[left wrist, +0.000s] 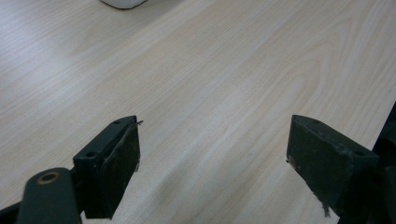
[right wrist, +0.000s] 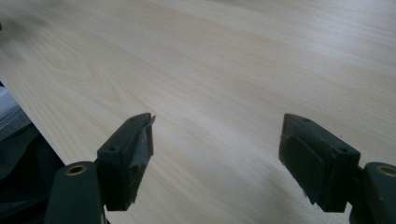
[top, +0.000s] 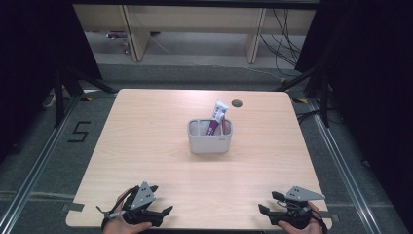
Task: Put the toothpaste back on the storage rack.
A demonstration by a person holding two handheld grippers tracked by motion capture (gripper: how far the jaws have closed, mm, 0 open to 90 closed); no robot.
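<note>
Here, left tongs (top: 163,199) spread, right tongs (top: 269,202) spread, both empty, well apart from grey holder (top: 209,142) with toothpaste tube (top: 217,117).

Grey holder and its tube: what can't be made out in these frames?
- Toothpaste tube, high view: lower part hidden by the holder wall; print too small to read.
- Holder's left compartment, high view: contents too small to tell.
- Holder, left gripper view: cut off by the top edge, a white corner left.

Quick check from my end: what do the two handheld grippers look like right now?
Both the left gripper and the right gripper are black, each topped by a grey three-cornered plate. Their fingers are blocky black pads with worn, frayed edges and small screw holes. No sleeves are visible.
</note>
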